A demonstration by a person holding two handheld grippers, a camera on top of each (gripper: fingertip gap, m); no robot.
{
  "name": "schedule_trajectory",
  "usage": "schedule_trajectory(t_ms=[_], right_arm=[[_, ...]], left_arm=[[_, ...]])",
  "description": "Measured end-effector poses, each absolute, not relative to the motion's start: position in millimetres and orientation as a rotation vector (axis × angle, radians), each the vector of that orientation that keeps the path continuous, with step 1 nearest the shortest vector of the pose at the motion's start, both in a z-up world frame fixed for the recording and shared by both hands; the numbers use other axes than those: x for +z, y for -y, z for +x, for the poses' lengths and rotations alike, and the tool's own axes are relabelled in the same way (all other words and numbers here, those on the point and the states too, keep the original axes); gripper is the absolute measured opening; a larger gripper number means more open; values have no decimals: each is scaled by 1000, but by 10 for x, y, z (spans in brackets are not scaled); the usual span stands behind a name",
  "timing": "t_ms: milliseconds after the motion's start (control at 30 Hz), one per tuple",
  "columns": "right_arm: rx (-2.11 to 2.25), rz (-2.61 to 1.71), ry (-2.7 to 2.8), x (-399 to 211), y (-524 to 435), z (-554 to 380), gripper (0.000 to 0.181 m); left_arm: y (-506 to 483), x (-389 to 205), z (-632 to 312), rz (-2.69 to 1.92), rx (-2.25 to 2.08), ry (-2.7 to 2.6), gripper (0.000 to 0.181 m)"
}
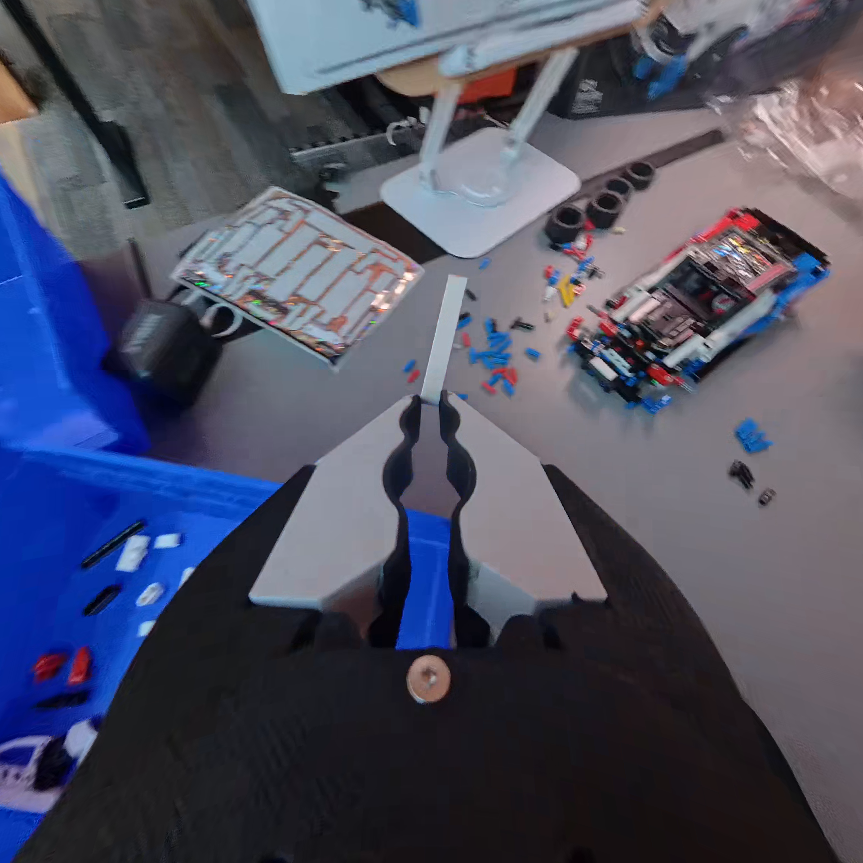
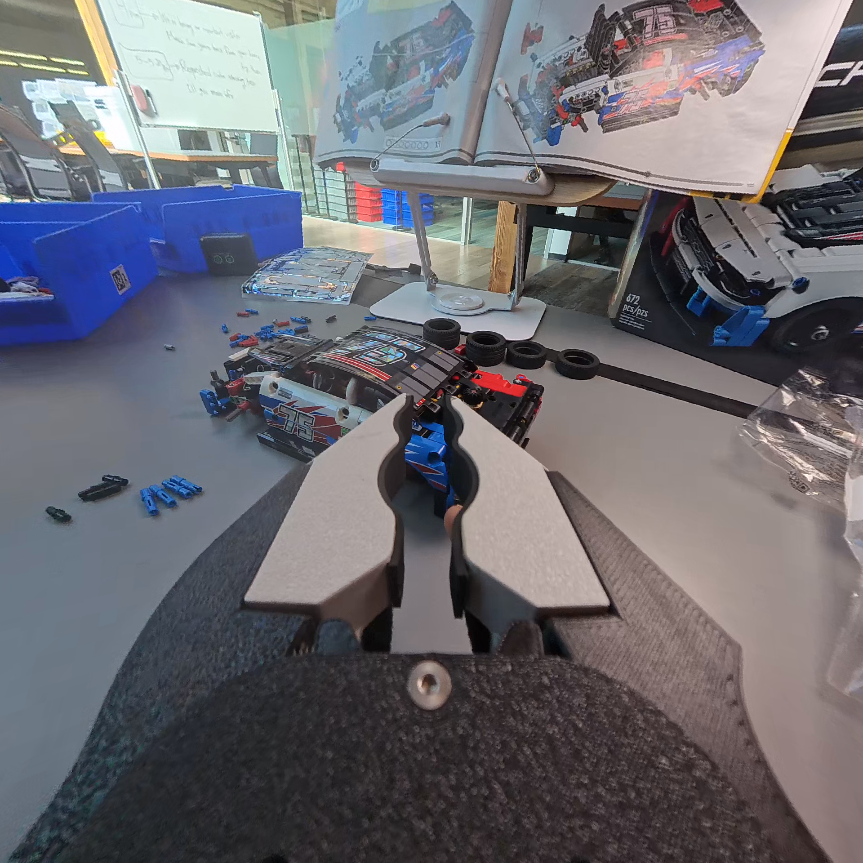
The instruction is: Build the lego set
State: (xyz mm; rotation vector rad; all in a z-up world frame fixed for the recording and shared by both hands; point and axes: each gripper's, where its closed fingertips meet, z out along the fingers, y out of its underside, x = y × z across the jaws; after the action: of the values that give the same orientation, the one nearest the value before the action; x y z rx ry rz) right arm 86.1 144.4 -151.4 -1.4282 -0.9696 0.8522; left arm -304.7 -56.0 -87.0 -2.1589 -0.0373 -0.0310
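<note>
Above the blue bin [image 1: 70, 513], the left gripper [image 1: 430, 397] pinches a long white piece [image 1: 443, 334] for carrying toward the car [image 1: 700, 308]; the right gripper [image 2: 425, 406] hovers slightly parted, empty, beside it.

Left wrist view motion-blurred throughout; right wrist view sharp, bright daylight, fisheye bending at edges.

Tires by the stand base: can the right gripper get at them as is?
Probably not directly. The car model sits between the right gripper and the row of tires; it would need to go over or around it.
</note>
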Motion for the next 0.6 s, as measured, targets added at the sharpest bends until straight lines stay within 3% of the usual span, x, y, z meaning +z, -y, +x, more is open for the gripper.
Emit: schedule_trajectory(t_ms=[267,600], right_arm=[[785,-1397,995,-1496,-1436,865,9],[763,-1387,1030,-1522,-1415,843,9]], left_arm=[[191,-1911,-979,-2304,-344,-499,6],[-63,-2455,-273,-2360,-322,-786,6]])
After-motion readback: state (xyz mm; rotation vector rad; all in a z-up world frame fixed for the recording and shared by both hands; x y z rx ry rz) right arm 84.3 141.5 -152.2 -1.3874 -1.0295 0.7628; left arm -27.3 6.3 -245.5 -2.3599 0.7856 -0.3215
